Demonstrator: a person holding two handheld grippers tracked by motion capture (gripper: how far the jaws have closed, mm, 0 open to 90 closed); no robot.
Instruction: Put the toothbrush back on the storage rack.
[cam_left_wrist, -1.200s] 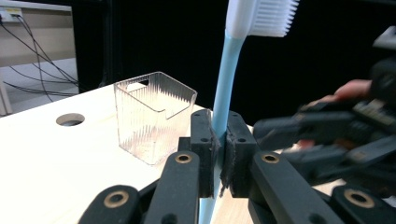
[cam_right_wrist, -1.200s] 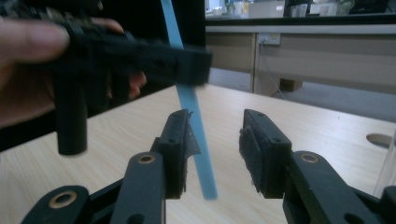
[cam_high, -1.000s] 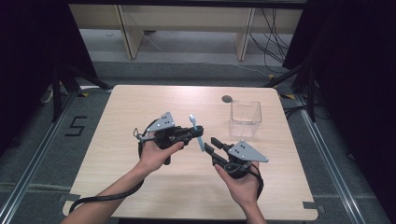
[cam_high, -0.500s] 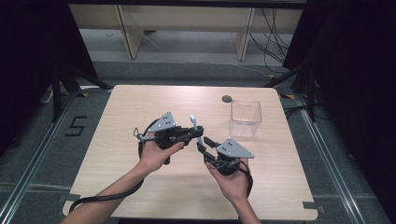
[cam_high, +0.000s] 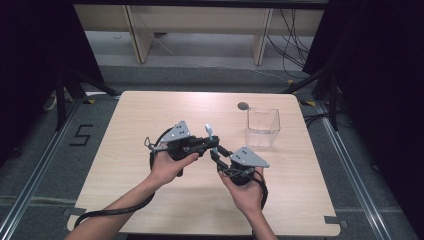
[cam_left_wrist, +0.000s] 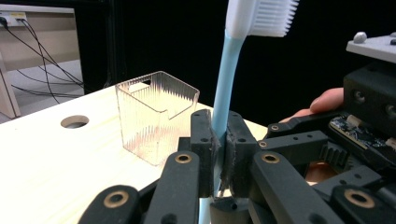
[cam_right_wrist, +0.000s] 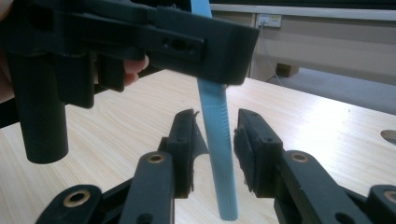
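gripping toothbrush (cam_left_wrist: 223, 98), left tool (cam_left_wrist: 218, 154); right tool (cam_right_wrist: 215, 154) closing.

Clear box (cam_high: 262, 127) beyond bare tabletop (cam_high: 150, 120)

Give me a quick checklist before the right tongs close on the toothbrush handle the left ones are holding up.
1. Left tongs clamped on the toothbrush: ok, pads pressed on the blue handle.
2. Toothbrush upright, bristle head on top: ok.
3. Handle's lower end between the right tongs: ok; the jaws have just been closing.
4. Right pads touching the handle: not ok, gaps on both sides.
5. Handle centred in the right jaws: cannot tell; it looks nearer one jaw.
6. Clear plastic cup standing upright on the table, apart from both hands: ok.
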